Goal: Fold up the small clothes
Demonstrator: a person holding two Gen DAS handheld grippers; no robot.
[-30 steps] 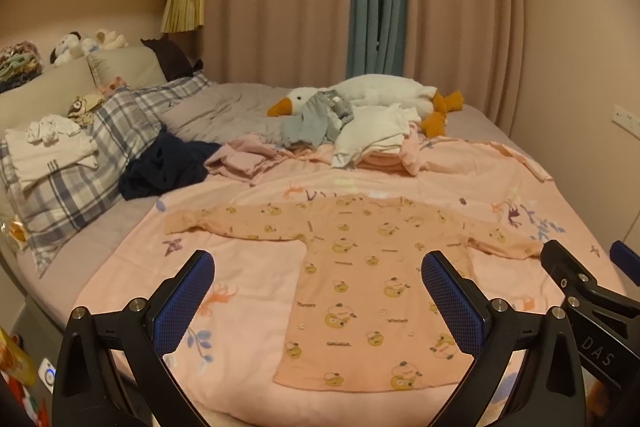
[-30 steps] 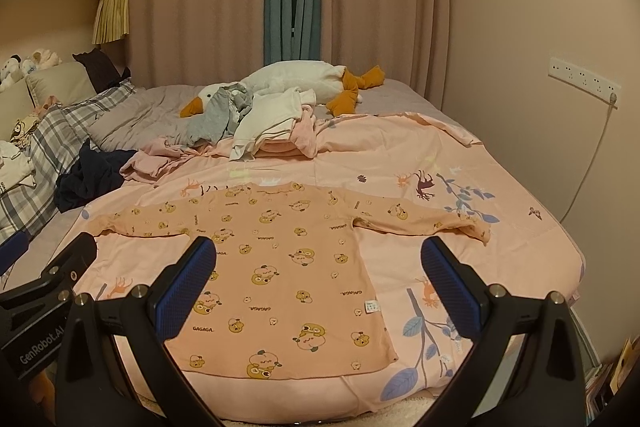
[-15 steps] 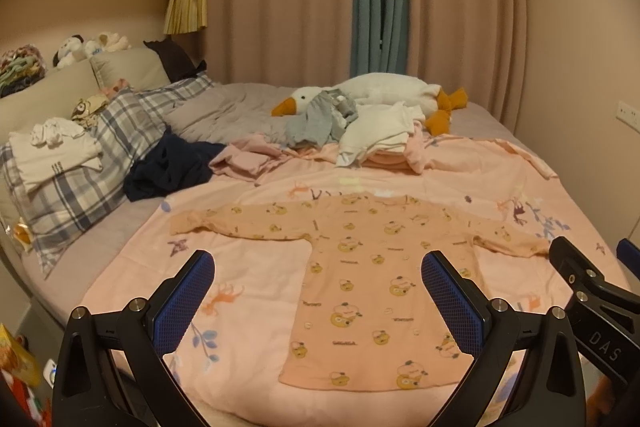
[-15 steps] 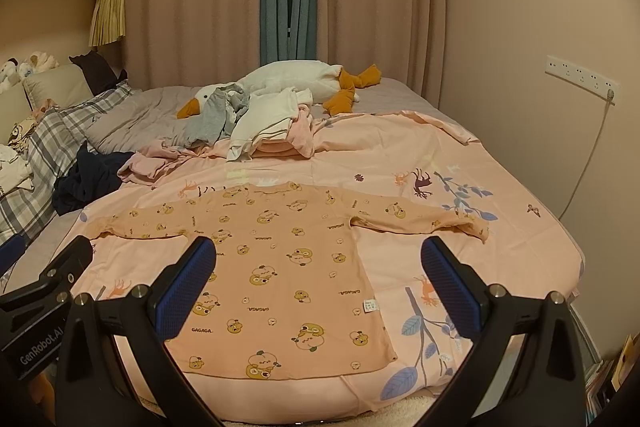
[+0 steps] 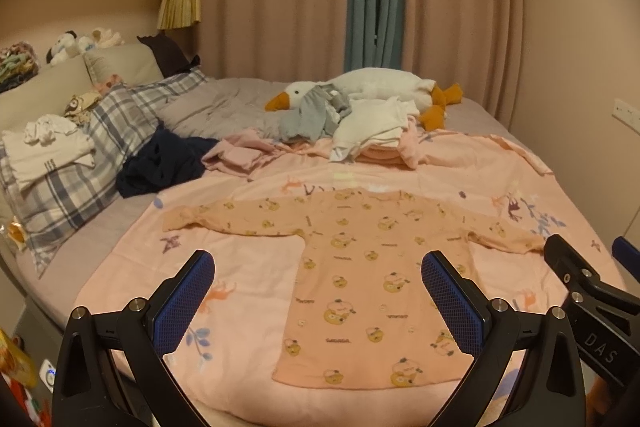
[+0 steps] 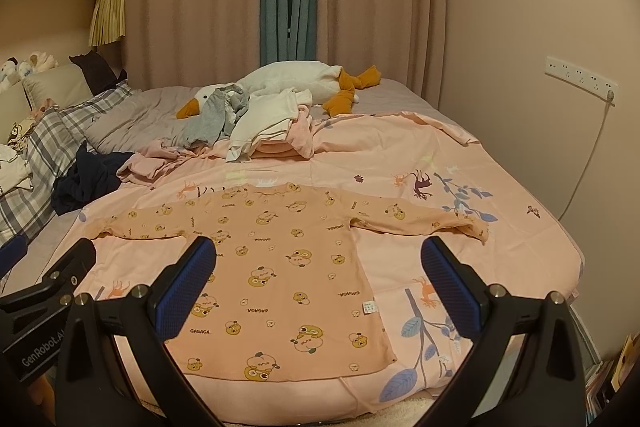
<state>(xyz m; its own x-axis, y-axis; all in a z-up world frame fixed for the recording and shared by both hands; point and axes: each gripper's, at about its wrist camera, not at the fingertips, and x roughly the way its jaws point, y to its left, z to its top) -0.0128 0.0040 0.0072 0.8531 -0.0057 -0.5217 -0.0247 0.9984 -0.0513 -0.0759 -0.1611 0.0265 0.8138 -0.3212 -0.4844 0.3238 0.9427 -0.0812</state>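
Now we are holding the left gripper point(image 5: 318, 301) and right gripper point(image 6: 319, 285) spread wide and empty above the bed point(image 6: 520, 195), where the peach shirt point(image 6: 280, 267) is lying flat, sleeves out, in front of the plush goose point(image 6: 288, 83).
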